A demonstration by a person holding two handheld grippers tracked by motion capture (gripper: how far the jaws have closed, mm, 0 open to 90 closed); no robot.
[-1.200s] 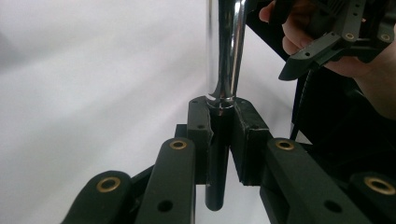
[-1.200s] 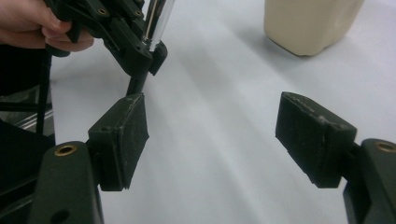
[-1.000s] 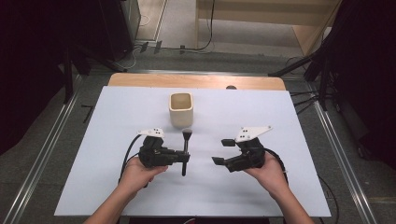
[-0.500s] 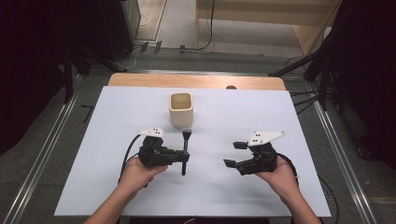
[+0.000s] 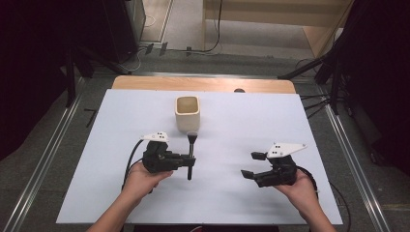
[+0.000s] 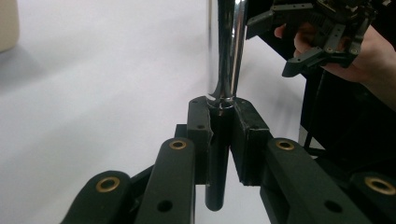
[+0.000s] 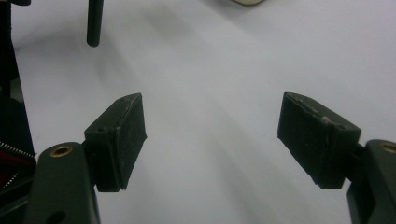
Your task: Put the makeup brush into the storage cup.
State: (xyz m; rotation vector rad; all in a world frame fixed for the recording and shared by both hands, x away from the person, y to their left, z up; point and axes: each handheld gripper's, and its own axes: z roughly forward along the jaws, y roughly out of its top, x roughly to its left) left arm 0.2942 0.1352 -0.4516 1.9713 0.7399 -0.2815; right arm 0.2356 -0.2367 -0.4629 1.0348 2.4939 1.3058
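Observation:
A makeup brush [image 5: 191,153] with a black handle, a chrome ferrule [image 6: 229,46] and dark bristles lies across my left gripper [image 5: 190,161], which is shut on the handle [image 6: 217,186] just below the ferrule. The bristle end points toward a cream square cup [image 5: 187,112] standing upright just beyond it. My right gripper [image 5: 251,165] hovers over the white table to the right, open, with nothing between its pads [image 7: 122,140]. In the right gripper view the brush handle's tip [image 7: 95,23] hangs at the upper left. The right gripper [image 6: 322,32] also appears at the upper right of the left gripper view.
The white table top [image 5: 241,121] ends in a wooden strip [image 5: 203,84] at the far edge. Metal rails [image 5: 348,159] run along both sides, and dark stands and cables sit on the floor beyond.
My right gripper has drawn back to the right and toward the person, away from the brush, staying open. The left gripper and brush have not moved.

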